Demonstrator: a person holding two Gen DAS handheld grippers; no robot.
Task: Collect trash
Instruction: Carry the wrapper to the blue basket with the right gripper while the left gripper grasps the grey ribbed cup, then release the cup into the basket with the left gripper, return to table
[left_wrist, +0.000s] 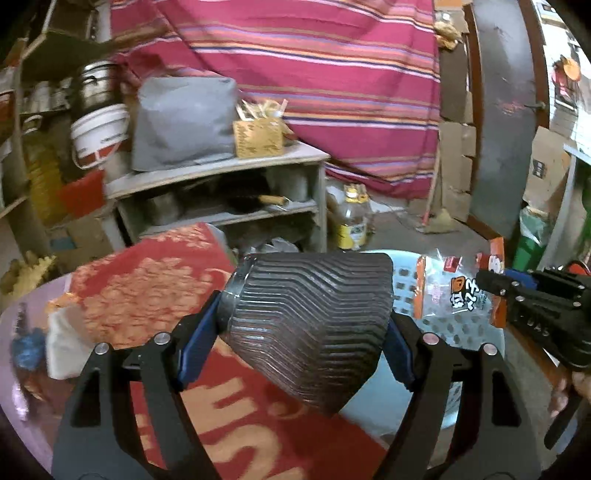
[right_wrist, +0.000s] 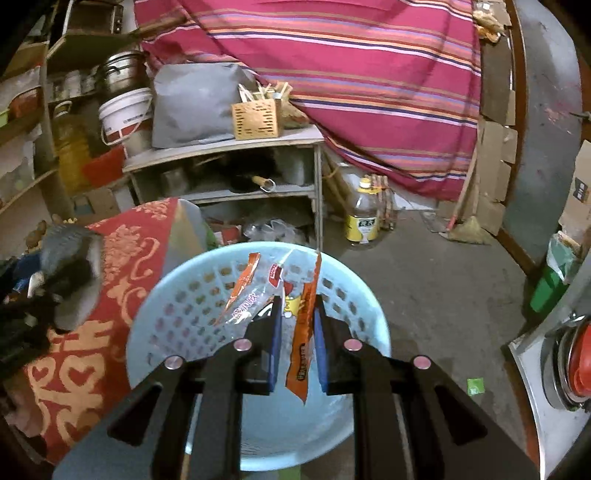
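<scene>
**Both grippers loaded above the blue basket**

A large magenta cloth with orange and purple stripes (right_wrist: 351, 74) hung across the back of the cluttered room. In front of it stood a grey wooden shelf unit (right_wrist: 229, 155) carrying a grey bag (right_wrist: 195, 103) and a small woven tan basket (right_wrist: 256, 120). A white plastic bucket (right_wrist: 125, 114) sat to its left, and a clear oil bottle with a yellow label (right_wrist: 364, 218) stood on the concrete floor to its right.

A red cloth with gold patterns (left_wrist: 155, 288) covered the surface at the left. Beside it sat the round pale-blue perforated plastic basket (right_wrist: 184, 295), directly below both tools.

The left gripper (left_wrist: 303, 325) was clamped wide on a dark grey ribbed paper cup (left_wrist: 310, 325), held sideways between its blue pads, above the edge of the red cloth and the basket.

The right gripper (right_wrist: 297, 339) was clenched narrowly on a crumpled clear and orange plastic snack wrapper (right_wrist: 301, 332), which hung between the fingers over the basket's open bowl. In the left wrist view the same wrapper (left_wrist: 458, 291) showed at the right, pinched at the tip of the other tool.

A small green scrap (right_wrist: 475, 386) lay on the floor right of the basket.
</scene>
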